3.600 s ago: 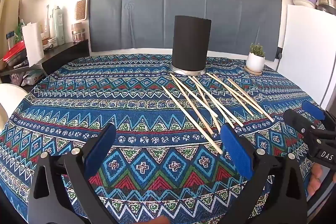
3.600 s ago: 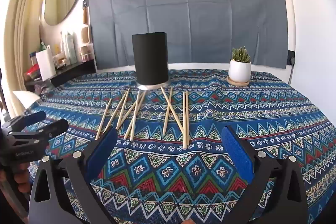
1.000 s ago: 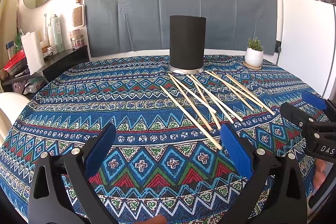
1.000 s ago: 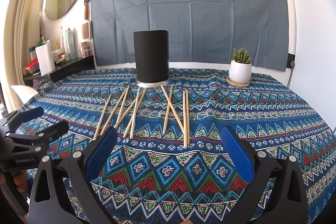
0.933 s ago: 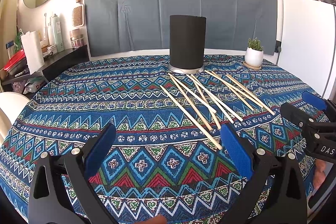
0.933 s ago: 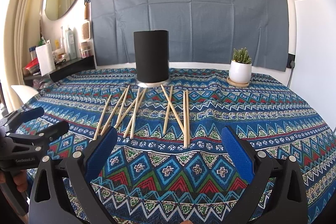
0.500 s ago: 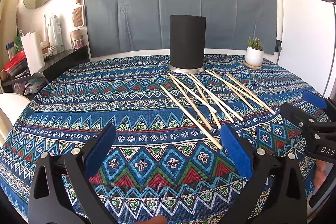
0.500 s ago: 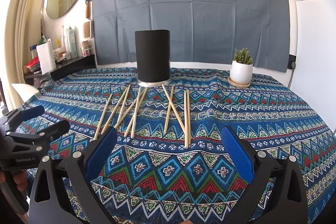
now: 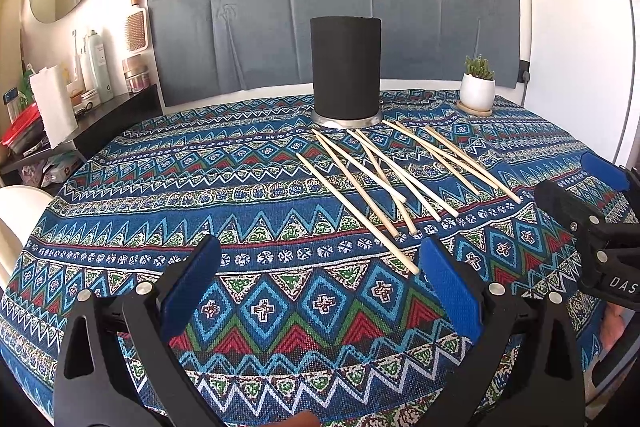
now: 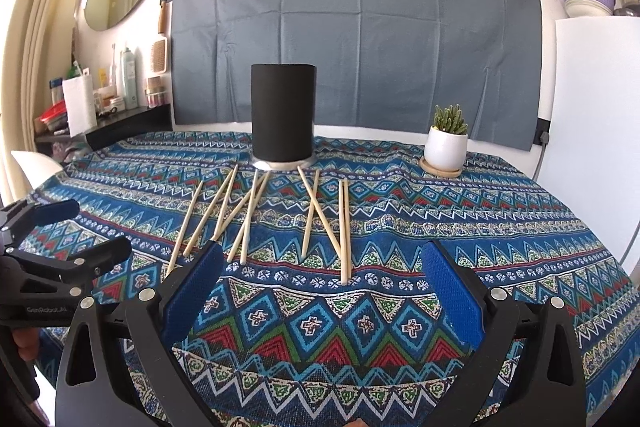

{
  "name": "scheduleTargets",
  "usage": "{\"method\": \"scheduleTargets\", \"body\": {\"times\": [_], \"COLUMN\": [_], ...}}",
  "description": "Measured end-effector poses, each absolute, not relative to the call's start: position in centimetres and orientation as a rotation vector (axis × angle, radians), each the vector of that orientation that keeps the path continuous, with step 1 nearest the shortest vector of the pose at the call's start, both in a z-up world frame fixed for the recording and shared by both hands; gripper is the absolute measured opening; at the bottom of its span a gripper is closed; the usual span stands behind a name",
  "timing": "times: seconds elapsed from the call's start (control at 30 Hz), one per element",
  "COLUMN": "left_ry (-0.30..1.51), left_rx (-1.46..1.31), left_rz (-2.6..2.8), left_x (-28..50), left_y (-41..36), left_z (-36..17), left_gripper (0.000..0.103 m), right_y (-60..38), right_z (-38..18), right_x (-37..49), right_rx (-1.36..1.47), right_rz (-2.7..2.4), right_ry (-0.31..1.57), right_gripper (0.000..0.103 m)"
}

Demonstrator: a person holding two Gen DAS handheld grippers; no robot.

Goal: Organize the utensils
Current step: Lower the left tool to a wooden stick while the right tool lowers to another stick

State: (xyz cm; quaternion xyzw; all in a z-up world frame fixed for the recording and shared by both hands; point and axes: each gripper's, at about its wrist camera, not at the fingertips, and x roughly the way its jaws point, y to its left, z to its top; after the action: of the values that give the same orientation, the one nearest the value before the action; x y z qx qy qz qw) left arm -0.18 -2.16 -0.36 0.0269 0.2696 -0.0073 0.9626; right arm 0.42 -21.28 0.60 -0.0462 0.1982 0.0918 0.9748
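the left gripper (image 9: 316, 259) hung over the near part of the patterned tablecloth (image 9: 160, 195), its blue pads spread wide and gripping nothing. the right gripper (image 10: 318, 265) was likewise wide apart and empty, held just to the right of the other at the near edge. the wooden chopsticks (image 9: 384, 183) lay loose on the cloth between the grippers and the black cylindrical holder (image 9: 346, 75), which stood upright on a silver base toward the far middle of the table. in the left wrist view the sticks lay ahead and to the right of the left gripper, the nearest tip close beside its right pad. in the right wrist view they lay straight ahead and a little left, fanning out from the holder's base. each stick's long axis ran roughly from far to near, far ends gathered by the holder, near ends splayed toward the grippers; several crossed each other, and a pair on the right (image 10: 345, 231) lay side by side, almost parallel. a small potted succulent (image 10: 446, 143) sat far right on the cloth, well apart from the sticks.
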Motion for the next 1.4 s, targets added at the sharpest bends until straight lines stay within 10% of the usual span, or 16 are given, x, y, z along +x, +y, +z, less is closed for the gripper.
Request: {"method": "scheduleTargets", "body": {"times": [1.4], "left_ry": [1.155], "left_rx": [0.025], "left_rz": [-0.088], "left_x": [15.7], "left_y": [0.3], "left_z": [-0.7], "left_gripper": [0.097], "right_y": [-23.8], "right_z": [-0.9], "right_x": [22.5], "right_rx": [-0.155], "right_rz": [0.2], "right_ry": [1.05], "right_gripper": [0.095]}}
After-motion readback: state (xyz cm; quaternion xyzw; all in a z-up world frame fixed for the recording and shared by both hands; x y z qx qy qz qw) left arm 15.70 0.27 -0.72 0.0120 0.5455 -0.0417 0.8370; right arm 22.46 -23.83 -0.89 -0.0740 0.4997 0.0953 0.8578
